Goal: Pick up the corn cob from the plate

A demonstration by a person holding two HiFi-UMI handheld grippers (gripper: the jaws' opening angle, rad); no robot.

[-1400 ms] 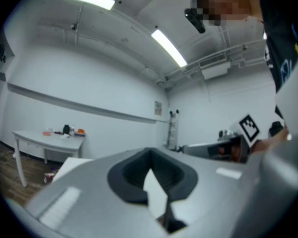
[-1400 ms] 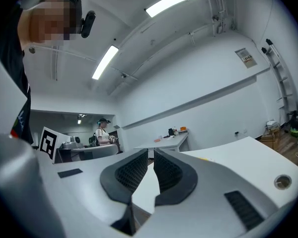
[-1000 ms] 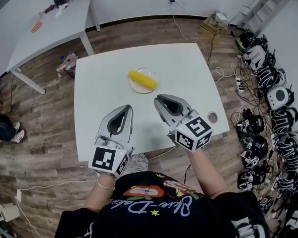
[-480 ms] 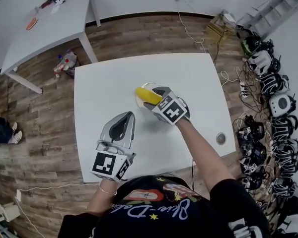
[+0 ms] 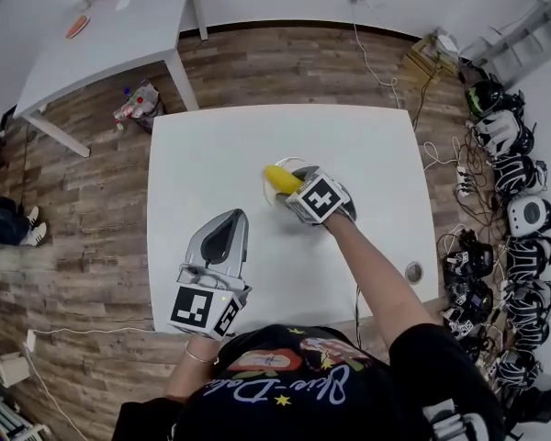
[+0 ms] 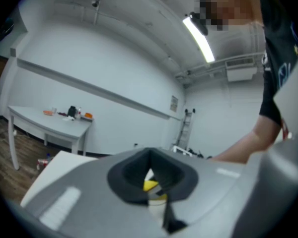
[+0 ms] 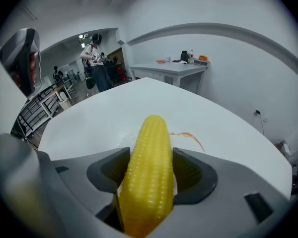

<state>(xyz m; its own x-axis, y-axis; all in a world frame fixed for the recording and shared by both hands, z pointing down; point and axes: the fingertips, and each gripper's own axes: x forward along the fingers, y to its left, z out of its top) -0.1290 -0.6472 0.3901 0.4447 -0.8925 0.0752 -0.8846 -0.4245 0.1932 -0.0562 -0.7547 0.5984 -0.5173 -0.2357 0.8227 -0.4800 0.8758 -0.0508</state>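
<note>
The yellow corn cob (image 5: pixel 279 178) lies on a small pale plate (image 5: pixel 267 192) near the middle of the white table (image 5: pixel 211 154). My right gripper (image 5: pixel 295 187) tilts down over it. In the right gripper view the corn cob (image 7: pixel 149 177) runs lengthwise between the two grey pads (image 7: pixel 110 171), and the jaws are opening around it while it rests on the plate (image 7: pixel 185 134). My left gripper (image 5: pixel 233 216) hovers level over the table's near left, jaws shut and empty. Through its jaw gap, the left gripper view shows a bit of the corn cob (image 6: pixel 150 185).
A small round object (image 5: pixel 413 271) sits near the table's right front edge. Several helmets and cables (image 5: pixel 510 173) crowd the floor on the right. A second table (image 5: pixel 101 35) stands at the far left. People (image 7: pixel 94 58) stand far off in the right gripper view.
My right gripper swung from the table's front out and down over the plate, and its jaws opened around the corn cob. The left gripper shifted slightly.
</note>
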